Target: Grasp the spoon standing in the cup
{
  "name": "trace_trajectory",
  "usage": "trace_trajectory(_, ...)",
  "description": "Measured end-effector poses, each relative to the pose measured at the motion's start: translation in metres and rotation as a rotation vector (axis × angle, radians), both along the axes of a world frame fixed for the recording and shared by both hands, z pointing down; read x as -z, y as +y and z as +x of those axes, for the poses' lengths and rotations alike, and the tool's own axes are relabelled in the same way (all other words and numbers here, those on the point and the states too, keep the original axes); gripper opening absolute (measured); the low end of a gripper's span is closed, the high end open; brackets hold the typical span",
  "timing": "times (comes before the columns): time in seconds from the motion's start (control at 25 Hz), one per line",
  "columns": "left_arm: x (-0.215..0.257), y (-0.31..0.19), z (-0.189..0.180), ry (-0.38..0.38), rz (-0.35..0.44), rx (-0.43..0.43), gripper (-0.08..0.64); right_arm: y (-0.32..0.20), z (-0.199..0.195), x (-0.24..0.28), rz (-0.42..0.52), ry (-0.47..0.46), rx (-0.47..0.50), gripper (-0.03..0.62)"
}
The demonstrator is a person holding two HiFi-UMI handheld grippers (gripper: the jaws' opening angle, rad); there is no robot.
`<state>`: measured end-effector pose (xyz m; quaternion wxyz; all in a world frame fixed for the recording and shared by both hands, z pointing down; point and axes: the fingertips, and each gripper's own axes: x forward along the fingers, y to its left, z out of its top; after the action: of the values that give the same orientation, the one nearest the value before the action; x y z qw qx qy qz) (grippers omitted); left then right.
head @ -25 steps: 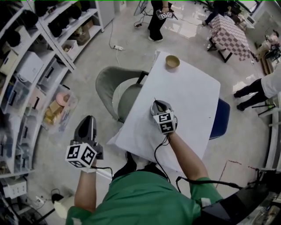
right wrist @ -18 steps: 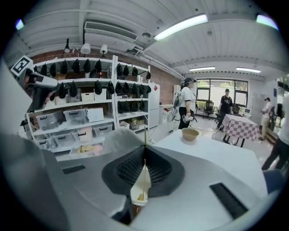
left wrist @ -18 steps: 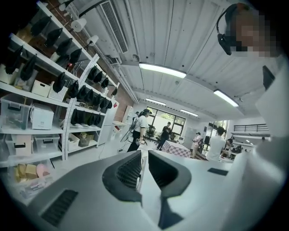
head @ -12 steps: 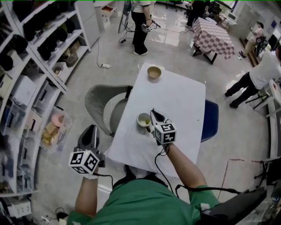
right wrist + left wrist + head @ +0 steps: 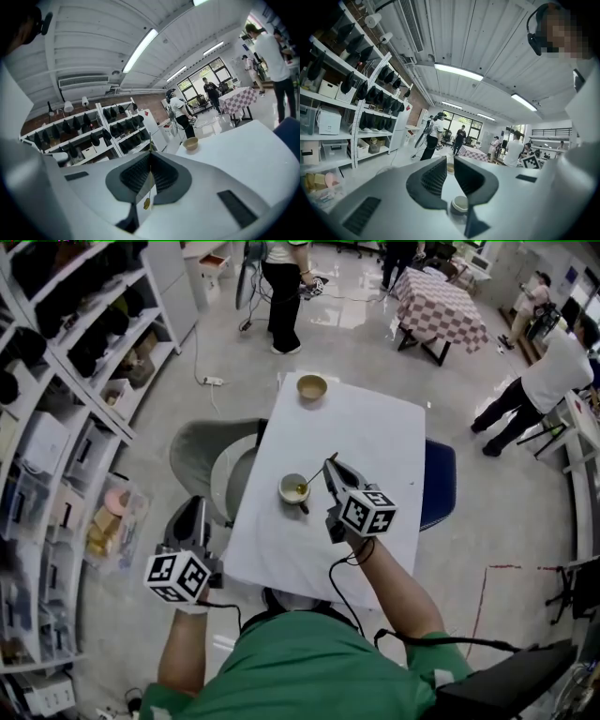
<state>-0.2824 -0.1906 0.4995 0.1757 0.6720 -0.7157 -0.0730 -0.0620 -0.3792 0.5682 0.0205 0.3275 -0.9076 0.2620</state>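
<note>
A pale cup (image 5: 293, 488) stands near the middle of the white table (image 5: 375, 437). A thin spoon (image 5: 315, 473) slants from the cup up to my right gripper (image 5: 330, 465), which is shut on its handle. In the right gripper view the handle runs between the closed pads and the gold spoon bowl (image 5: 146, 203) shows below them. My left gripper (image 5: 192, 509) hangs off the table's left side, over the floor, holding nothing. In the left gripper view its jaws (image 5: 450, 161) stand a narrow gap apart, with the cup (image 5: 460, 204) seen through them.
A tan bowl (image 5: 312, 387) sits at the table's far end. A grey chair (image 5: 211, 451) is tucked in at the left, a blue seat (image 5: 437, 484) at the right. Shelves (image 5: 56, 381) line the left wall. People stand beyond a checkered table (image 5: 438, 306).
My right gripper, which covered the cup a second ago, has drawn back to the right of it. The cup is now uncovered and the spoon leans from it into the shut jaws.
</note>
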Motion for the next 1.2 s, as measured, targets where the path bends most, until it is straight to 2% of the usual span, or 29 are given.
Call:
trace_trajectory(0.24,0.008,-0.016,0.016,0.001,0.015,-0.038,0.060,0.004,0.021,0.039,0.021,-0.088,-0.020,0.025)
trace_trajectory(0.64,0.011,-0.030,0.050,0.019,0.034,-0.103,0.060,0.040,0.044,0.079,0.066,-0.146,0.002,0.025)
trace_trajectory(1.2,0.025,-0.038,0.083,0.031,0.067,-0.150,0.060,0.060,0.094,0.138,0.069,-0.334,-0.039,0.025)
